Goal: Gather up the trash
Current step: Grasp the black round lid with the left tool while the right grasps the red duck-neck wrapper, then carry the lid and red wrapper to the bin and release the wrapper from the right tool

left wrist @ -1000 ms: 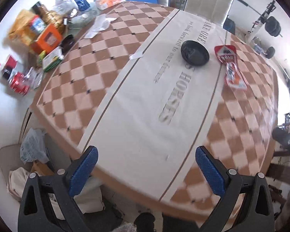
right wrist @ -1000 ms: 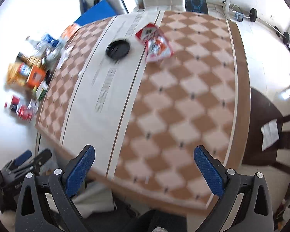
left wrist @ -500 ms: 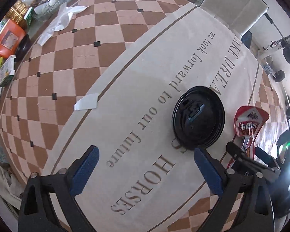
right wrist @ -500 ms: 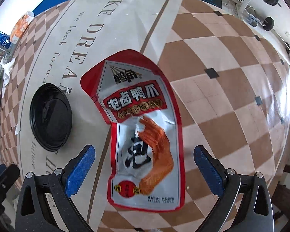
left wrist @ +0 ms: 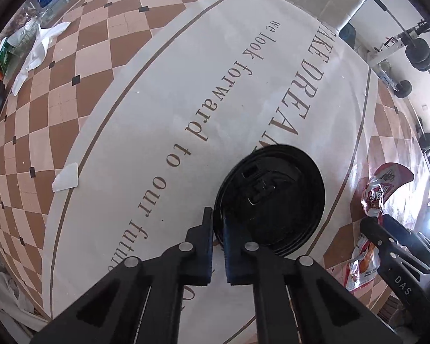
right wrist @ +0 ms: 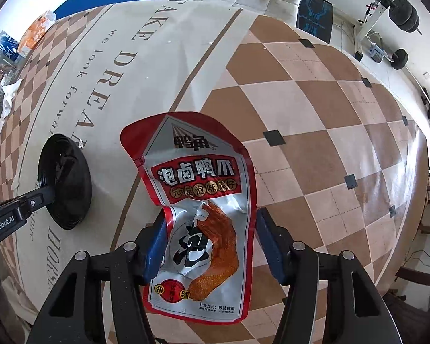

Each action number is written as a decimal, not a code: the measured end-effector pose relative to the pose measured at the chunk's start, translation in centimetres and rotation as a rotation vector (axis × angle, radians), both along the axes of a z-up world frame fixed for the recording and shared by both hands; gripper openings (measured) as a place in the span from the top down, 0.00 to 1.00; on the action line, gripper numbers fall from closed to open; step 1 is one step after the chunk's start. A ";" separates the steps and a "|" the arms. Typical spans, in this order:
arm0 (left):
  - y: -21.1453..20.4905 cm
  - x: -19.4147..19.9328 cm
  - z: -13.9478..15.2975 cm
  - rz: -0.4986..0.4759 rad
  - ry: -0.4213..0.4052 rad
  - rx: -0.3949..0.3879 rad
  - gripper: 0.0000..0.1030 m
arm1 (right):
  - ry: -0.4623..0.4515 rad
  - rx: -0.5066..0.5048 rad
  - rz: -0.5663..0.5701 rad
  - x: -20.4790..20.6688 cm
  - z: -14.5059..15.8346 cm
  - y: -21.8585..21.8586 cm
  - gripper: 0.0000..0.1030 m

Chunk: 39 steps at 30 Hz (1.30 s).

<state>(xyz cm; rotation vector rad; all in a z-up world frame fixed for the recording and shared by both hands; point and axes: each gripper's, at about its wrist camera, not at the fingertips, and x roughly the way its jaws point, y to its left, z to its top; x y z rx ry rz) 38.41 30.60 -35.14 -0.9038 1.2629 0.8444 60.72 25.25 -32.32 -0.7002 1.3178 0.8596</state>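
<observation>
While pinching the black lid — left hand-held gripper, tablecloth beneath.

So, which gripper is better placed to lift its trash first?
Left. The left gripper is already shut on the black lid's rim. The right gripper only straddles the snack pouch, with its jaws apart.
</observation>
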 end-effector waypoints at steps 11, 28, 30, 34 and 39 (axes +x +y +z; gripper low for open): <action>-3.2 -4.5 5.4 -0.004 -0.039 0.112 0.99 | 0.083 0.099 -0.080 0.5 1.5 -3.5 0.87; -8.2 -9.6 9.9 0.021 -0.113 0.198 0.99 | 0.180 0.275 -0.133 -4.0 8.8 -10.1 1.00; -9.2 -10.5 10.5 0.020 -0.121 0.207 0.99 | 0.181 0.287 -0.134 -5.0 9.6 -11.0 1.00; -11.5 -13.1 11.8 0.016 -0.137 0.228 0.99 | 0.187 0.327 -0.122 -7.8 11.9 -13.4 1.00; -15.2 -17.1 13.1 0.000 -0.159 0.244 0.99 | 0.174 0.368 -0.100 -13.0 14.7 -17.4 1.00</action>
